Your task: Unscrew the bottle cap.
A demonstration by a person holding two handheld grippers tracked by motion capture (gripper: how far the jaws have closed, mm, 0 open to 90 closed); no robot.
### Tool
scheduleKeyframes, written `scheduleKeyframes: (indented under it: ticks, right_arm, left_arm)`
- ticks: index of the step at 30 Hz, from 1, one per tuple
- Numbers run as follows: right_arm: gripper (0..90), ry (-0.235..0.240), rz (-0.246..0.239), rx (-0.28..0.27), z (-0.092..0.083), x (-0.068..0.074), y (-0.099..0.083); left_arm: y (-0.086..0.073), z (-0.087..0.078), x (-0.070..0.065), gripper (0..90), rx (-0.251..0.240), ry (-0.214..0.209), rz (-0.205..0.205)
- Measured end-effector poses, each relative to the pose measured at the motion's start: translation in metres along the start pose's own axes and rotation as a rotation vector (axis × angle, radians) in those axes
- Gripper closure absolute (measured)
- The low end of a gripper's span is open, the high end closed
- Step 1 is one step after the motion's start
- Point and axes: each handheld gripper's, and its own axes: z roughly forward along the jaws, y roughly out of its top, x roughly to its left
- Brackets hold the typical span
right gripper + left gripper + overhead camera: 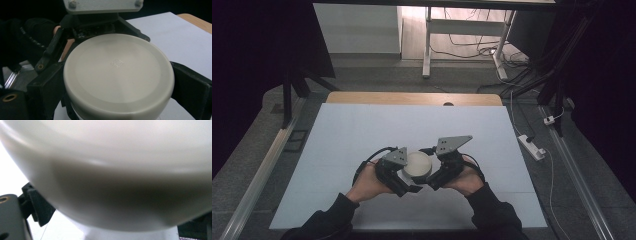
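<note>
Near the table's (362, 130) front edge, a white jar sits between two hand-held grippers — the right gripper (120, 100) pinching the cream lid (117, 75) across its rim, the left gripper (404, 180) apparently clamping the jar's body (130, 233) below — a split grip suited to twisting the lid.

Cream-white round lid (118, 75) with faint small embossed mark; black jaws on both grippers; grey plates on top; pale blue-white table cover (362, 135); light wooden edge (412, 98).
</note>
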Motion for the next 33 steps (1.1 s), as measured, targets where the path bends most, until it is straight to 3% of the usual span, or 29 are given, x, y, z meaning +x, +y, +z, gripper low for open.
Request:
scheduleKeyframes:
  ticks: [3, 7, 11, 18, 21, 28, 33]
  right_arm:
    - [6.7, 0.001, 0.007, 0.02, -0.001, 0.0, 0.0]
    - [0.0, -0.082, 0.038, 0.045, 0.001, 0.003, 0.003]
    - [0.0, -0.155, 0.096, 0.023, 0.002, 0.007, 0.006]
    - [0.0, -0.293, 0.151, 0.017, 0.013, 0.017, 0.011]
    - [0.0, -0.341, 0.145, 0.013, 0.017, 0.021, 0.011]
    - [6.4, -0.368, 0.14, -0.008, 0.019, 0.024, 0.009]
    - [6.6, -0.359, 0.122, 0.004, 0.019, 0.024, 0.009]
  left_arm:
    - [0.0, 0.001, -0.001, 7.4, 0.008, 0.01, 0.0]
    - [0.0, 0.0, 0.001, 7.4, -0.007, 0.059, -0.041]
    - [0.0, -0.003, 0.002, 7.4, -0.019, 0.114, -0.084]
    - [0.001, -0.002, 0.001, 7.4, -0.007, 0.178, -0.117]
    - [0.002, -0.001, -0.001, 7.4, 0.003, 0.186, -0.113]
    - [0.003, 0.0, -0.002, 7.4, -0.008, 0.187, -0.124]
    - [0.003, 0.0, -0.002, 7.4, 0.008, 0.17, -0.101]
